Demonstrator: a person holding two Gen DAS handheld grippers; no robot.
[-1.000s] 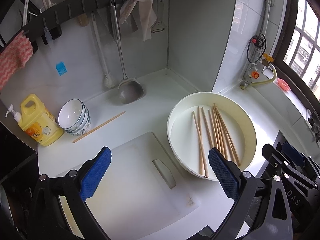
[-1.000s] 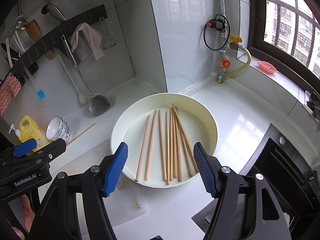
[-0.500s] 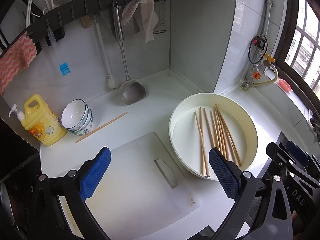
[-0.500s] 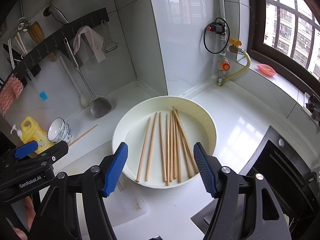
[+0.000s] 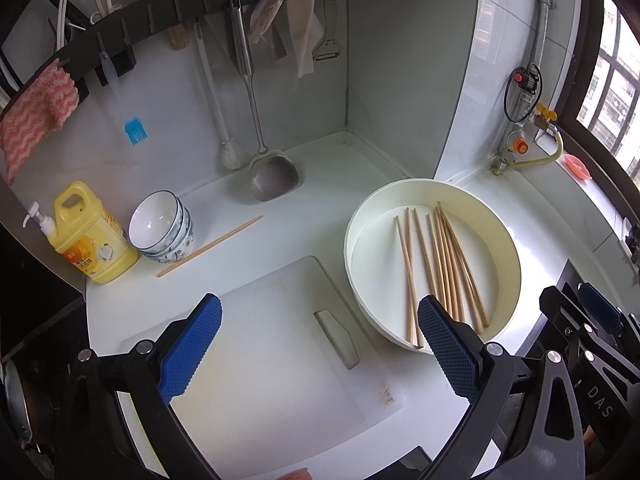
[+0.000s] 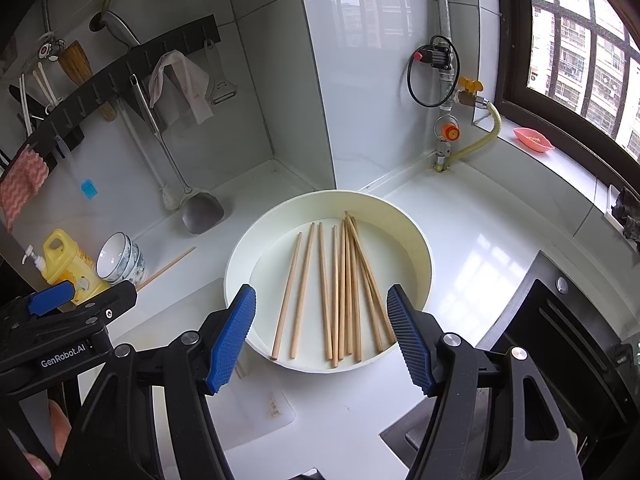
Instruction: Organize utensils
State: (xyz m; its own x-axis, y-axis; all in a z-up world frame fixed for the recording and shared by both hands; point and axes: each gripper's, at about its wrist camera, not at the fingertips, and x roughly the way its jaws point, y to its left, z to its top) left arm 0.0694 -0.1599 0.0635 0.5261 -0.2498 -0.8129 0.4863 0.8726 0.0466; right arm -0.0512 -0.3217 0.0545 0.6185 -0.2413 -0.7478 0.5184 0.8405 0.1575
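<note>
Chopsticks (image 6: 344, 288) lie in the white basin (image 6: 416, 240), straight ahead of the right claw (image 6: 322, 334).
Their long axes run away from it; both claws are released and empty, left claw (image 5: 318, 350) over the cutting board (image 5: 280, 380).

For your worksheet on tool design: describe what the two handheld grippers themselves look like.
Both are matte black frames with silver bolts. The left gripper and right gripper each carry two fingers faced with blue, knurled pads. White lettering reads "GenRobot.AI" on one body and "DAS" on the other. No cables show.
</note>
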